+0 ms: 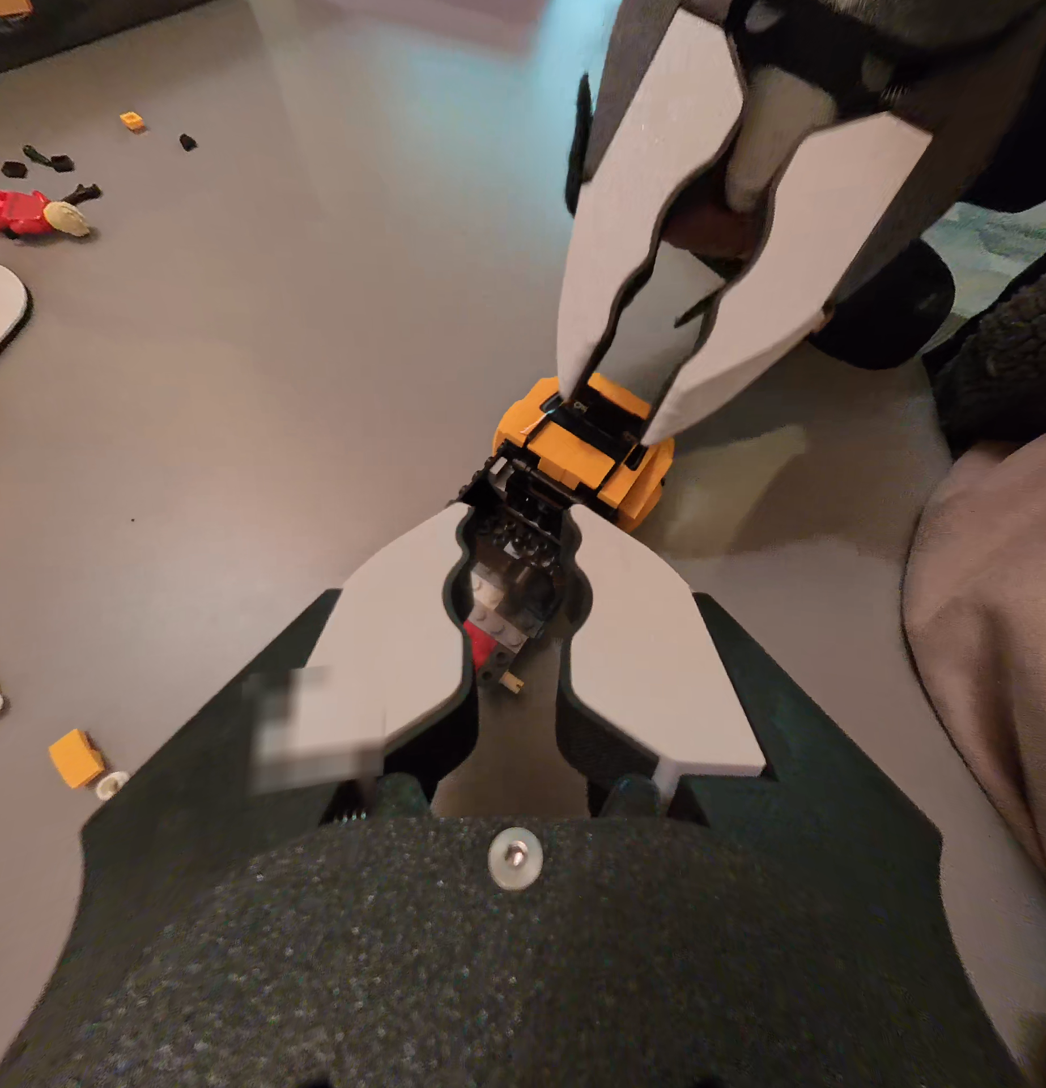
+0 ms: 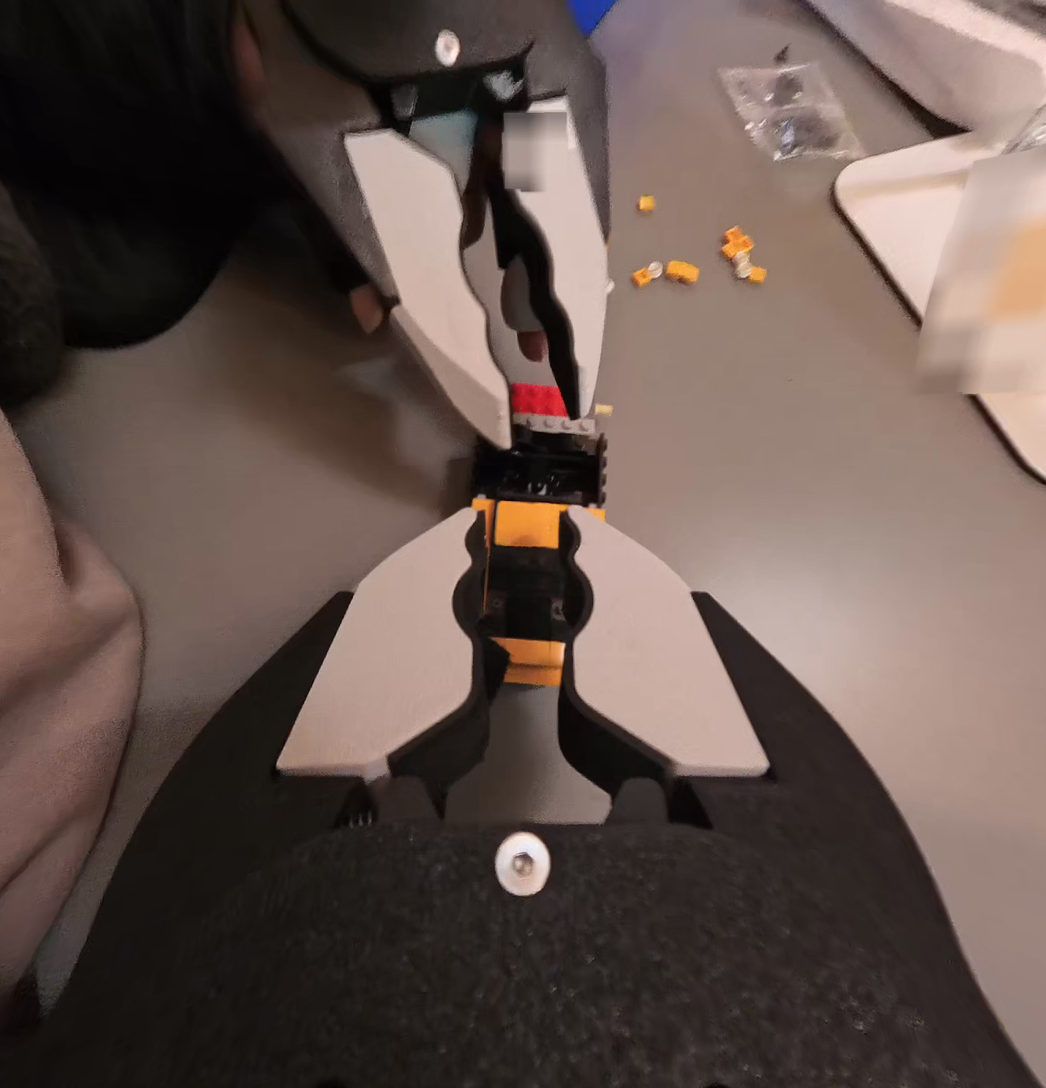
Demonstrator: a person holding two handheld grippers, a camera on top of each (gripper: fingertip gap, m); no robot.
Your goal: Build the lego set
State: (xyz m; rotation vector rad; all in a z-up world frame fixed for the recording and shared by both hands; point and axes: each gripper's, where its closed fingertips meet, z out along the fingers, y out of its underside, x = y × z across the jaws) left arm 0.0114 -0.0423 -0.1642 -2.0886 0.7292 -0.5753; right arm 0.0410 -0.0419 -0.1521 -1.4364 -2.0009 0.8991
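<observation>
Gripping lego model (image 1: pixel 568 471) from both ends.
Black end is clamped by left gripper (image 1: pixel 515 518), orange end by right gripper (image 2: pixel 523 518).

left gripper (image 1: pixel 516 518) jaws clamp lego model (image 1: pixel 573 465) | right gripper (image 1: pixel 606 418) grips orange end | grey table (image 1: pixel 273 412)

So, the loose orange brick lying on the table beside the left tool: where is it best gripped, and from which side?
Probably the orange brick across two opposite straight sides, coming from above: it lies flat on the table, and a white round piece crowds its lower corner. The left tool is shut on the model.
</observation>
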